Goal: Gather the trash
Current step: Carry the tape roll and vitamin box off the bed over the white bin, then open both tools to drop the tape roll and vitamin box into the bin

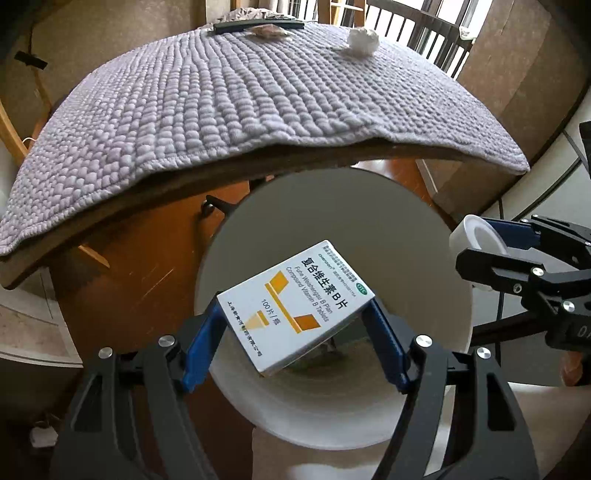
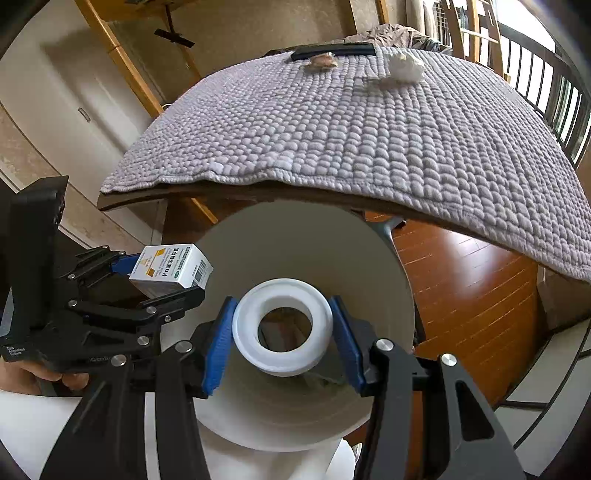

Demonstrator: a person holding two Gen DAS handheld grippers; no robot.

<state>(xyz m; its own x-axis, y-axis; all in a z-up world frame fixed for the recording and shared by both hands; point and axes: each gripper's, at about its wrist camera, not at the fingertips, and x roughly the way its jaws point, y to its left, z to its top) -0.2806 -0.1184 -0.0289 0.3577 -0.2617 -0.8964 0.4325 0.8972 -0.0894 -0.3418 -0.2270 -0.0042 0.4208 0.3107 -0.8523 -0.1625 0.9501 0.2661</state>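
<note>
My left gripper is shut on a white and yellow vitamin B tablet box and holds it over the open mouth of a white round bin. My right gripper is shut on a white tape ring and holds it over the same bin. Each gripper shows in the other's view: the right one with the ring, the left one with the box. A crumpled white tissue and a brownish scrap lie on the far part of the table.
A grey knitted mat covers the table just behind the bin. A black flat bar lies at the mat's far edge. Wooden floor shows under the table. A dark railing stands at the back right.
</note>
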